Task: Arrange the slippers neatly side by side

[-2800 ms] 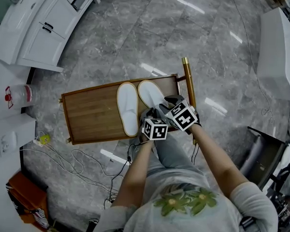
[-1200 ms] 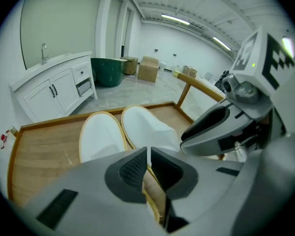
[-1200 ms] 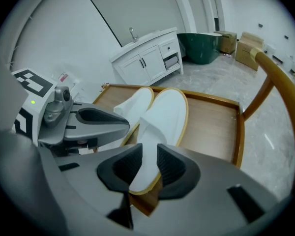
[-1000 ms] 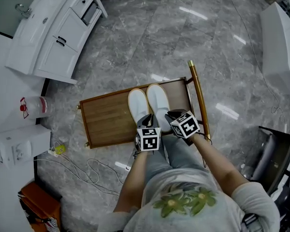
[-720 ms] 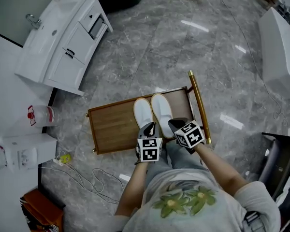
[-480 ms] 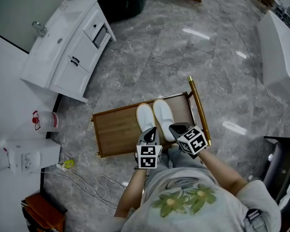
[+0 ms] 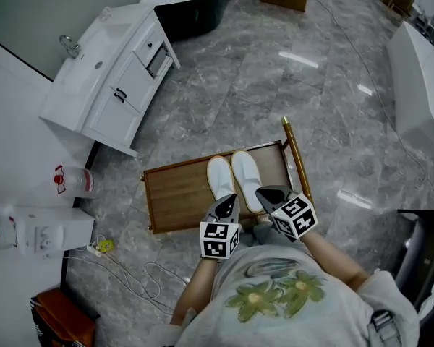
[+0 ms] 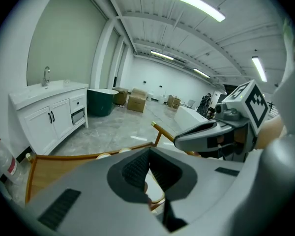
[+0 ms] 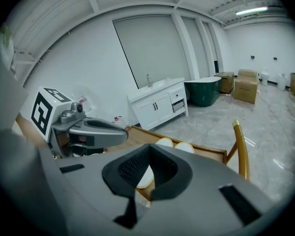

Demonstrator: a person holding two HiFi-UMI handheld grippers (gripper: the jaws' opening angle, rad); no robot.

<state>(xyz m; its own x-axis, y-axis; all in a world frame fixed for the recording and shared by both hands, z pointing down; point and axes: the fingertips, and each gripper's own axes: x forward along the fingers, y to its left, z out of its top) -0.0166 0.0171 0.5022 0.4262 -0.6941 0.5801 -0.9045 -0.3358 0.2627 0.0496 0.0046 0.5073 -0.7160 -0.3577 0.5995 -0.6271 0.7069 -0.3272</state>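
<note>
Seemingly arranged already, the two white slippers point(image 7: 220, 179) lie side by side, edges nearly touching, on the right part of the wooden tray point(image 7: 175, 192), beside its brass rail point(image 7: 295, 157); left gripper point(image 7: 228, 202) and right gripper point(image 7: 269, 194) hover above the slippers' near ends, each with jaws pressed together on nothing (both appear raised clear of the pair). Probable hazards: a low sweep of either closed tip nudges a near end and skews the pair; a knock against the rail jolts the tray.

left gripper point(image 7: 225, 210), right gripper point(image 7: 269, 196) — fingers closed, empty, side by side
</note>
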